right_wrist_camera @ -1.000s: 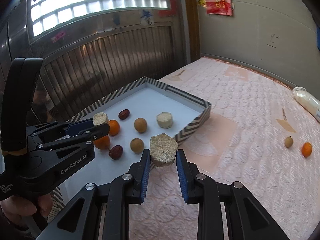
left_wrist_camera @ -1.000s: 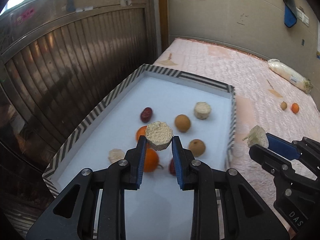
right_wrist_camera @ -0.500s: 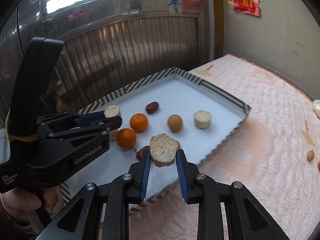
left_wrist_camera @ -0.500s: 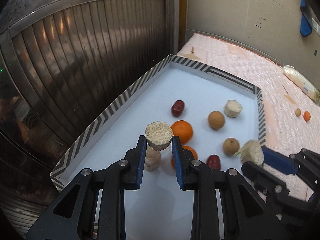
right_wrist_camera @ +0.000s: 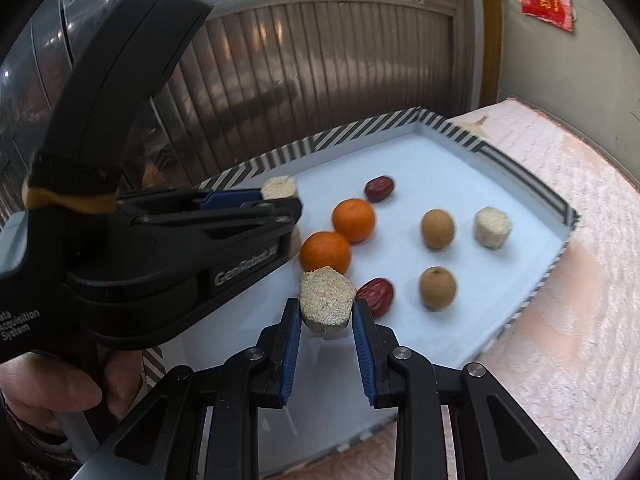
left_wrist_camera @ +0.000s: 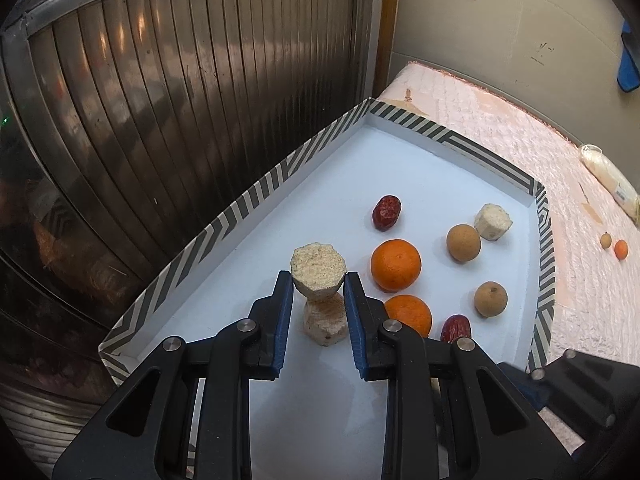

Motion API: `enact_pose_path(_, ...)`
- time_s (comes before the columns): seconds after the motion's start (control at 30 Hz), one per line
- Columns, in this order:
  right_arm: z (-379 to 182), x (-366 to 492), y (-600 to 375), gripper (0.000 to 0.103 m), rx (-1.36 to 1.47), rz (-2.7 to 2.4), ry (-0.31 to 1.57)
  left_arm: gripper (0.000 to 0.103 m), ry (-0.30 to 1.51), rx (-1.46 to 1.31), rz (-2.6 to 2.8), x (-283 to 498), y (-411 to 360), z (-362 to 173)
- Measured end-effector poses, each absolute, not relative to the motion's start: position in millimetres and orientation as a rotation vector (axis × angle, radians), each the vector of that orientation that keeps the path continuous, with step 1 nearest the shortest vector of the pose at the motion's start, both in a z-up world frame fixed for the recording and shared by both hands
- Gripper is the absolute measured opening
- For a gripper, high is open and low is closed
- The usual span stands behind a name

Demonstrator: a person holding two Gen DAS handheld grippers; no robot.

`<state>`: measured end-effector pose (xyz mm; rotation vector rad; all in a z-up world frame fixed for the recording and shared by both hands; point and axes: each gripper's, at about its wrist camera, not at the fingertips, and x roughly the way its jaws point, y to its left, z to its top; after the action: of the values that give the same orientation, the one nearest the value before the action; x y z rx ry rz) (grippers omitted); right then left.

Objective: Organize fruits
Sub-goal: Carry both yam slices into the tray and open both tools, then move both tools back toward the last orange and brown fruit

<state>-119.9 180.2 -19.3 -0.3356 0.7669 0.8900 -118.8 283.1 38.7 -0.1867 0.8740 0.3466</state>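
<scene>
Two grippers: each clamps a pale chunk
left gripper [left_wrist_camera: 317, 294]: holds chunk [left_wrist_camera: 318, 270] above tray [left_wrist_camera: 256, 196]
right gripper [right_wrist_camera: 326, 318]: holds second chunk [right_wrist_camera: 327, 304]

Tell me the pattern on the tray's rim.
Black-and-white diagonal stripes on the tray rim, clearest in the left wrist view.

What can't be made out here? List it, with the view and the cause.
- Right gripper, left wrist view: fingertips and load hidden behind the left gripper.
- Pale chunk on the tray, left wrist view: top covered by the held chunk.
- Two small fruits on the bedspread: too small to identify.
</scene>
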Motion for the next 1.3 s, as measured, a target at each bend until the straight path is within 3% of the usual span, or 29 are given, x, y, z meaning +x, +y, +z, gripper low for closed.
enact_pose_path(0.57,-29.7,-135.0,196.0,0.026,-0.429,0.885,0.758,0.027,0.898,-0.225,0.342,-112.0,291.0,34.3)
enact_pose_path(0.63,-27.2,-136.2,192.9,0.026,-0.417,0.89,0.762,0.032,0.897,-0.229,0.349,-112.1,291.9,34.4)
enact_pose_path(0.8,-14.3,-133.7,177.7,0.03,-0.374,0.88,0.735,0.058,0.854,-0.233,0.357,-117.4,287.4,43.6)
enact_pose_path(0.9,-5.4,-131.5,161.5,0.038,-0.339,0.854,0.715,0.059,0.83,-0.225,0.352,-119.2,279.3,51.2)
enact_pose_path(1.3,19.1,-107.3,77.0,0.038,-0.207,0.691,0.643,0.059,0.801,-0.136,0.238,-95.3,208.0,69.4)
